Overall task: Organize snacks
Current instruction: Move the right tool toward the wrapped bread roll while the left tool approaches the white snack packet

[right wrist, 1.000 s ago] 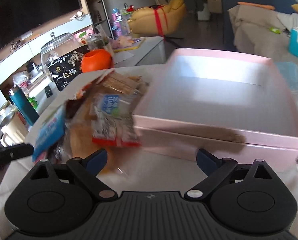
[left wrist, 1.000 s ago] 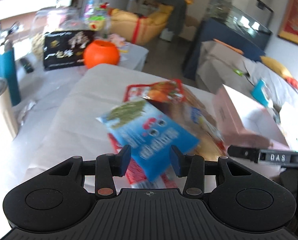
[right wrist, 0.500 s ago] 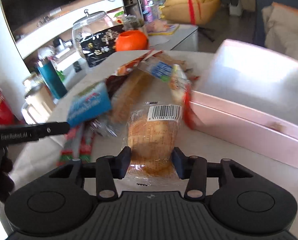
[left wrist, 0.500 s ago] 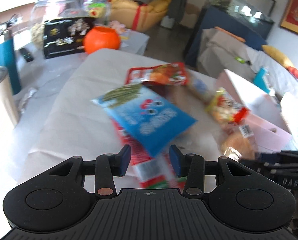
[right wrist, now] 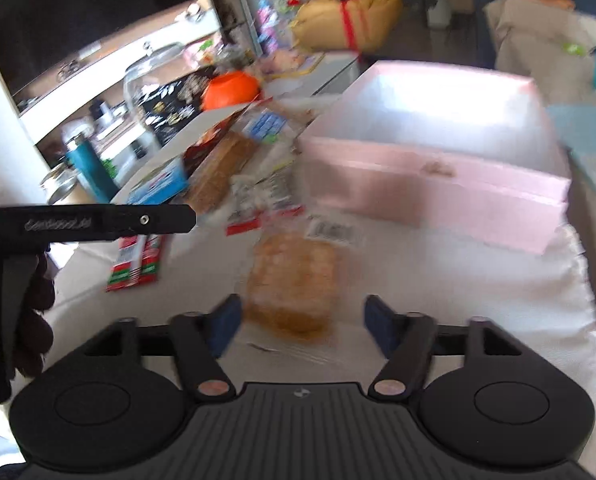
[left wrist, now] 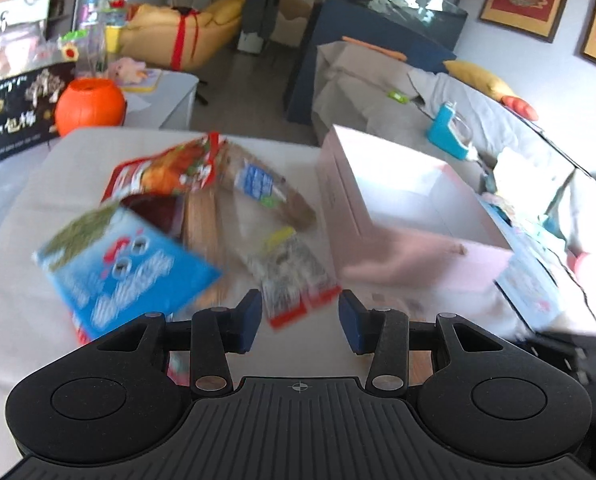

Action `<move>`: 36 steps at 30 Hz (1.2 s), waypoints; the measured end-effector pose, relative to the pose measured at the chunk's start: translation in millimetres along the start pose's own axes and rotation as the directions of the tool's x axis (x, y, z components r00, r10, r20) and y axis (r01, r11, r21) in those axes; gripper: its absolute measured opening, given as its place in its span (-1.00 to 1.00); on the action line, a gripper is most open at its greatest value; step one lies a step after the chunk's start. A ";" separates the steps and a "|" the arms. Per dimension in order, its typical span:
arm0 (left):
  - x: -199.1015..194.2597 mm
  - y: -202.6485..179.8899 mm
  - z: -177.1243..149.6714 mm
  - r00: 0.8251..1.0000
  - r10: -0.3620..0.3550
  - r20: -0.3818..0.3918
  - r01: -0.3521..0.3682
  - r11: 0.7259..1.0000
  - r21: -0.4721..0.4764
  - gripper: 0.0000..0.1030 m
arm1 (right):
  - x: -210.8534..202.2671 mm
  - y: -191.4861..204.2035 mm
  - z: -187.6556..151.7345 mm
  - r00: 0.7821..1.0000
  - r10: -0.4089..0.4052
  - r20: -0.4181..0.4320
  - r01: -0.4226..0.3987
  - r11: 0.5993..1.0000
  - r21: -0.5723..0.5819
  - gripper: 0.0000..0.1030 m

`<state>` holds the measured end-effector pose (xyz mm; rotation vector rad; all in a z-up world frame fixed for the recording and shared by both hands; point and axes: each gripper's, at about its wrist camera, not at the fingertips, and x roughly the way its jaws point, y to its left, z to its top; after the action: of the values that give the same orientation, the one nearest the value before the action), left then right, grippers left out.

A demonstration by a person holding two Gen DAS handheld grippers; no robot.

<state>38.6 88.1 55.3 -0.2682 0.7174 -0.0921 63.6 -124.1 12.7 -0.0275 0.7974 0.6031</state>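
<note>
The right gripper has just been opening; its jaws stand apart around a clear-wrapped bread packet without pressing it. The left gripper stands partly open and empty, the snack pile ahead and the pink box ahead-right.

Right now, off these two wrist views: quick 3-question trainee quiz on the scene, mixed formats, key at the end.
1. True or false: the bread packet lies inside the pink box.
2. In the left wrist view, where is the snack pile relative to the pink box? A) to its left B) to its right C) inside it
3. What colour is the round container beyond the table's far-left corner?

Key: 1 false, it lies on the cloth in front of the box; 2 A; 3 orange.
</note>
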 end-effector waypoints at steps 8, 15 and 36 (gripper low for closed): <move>73.9 -16.7 30.8 0.992 0.111 -0.060 -0.108 0.993 0.042 -0.09 | -9.8 -19.9 -21.6 0.987 -0.129 0.096 0.123 0.990 0.062 0.48; 76.2 -28.4 8.5 0.982 0.184 -0.038 -0.167 0.946 0.278 -0.08 | -5.4 -50.5 -29.8 0.977 -0.181 0.109 0.158 0.968 0.194 0.49; 14.0 -20.3 -5.2 0.997 -0.053 -0.053 0.059 0.990 0.126 0.00 | -7.0 -46.6 -30.4 0.980 -0.162 0.114 0.138 0.972 0.188 0.55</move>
<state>45.8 65.1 48.1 -0.1641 0.7500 -0.1982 63.7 -173.8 -13.3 0.1142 0.7141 0.3838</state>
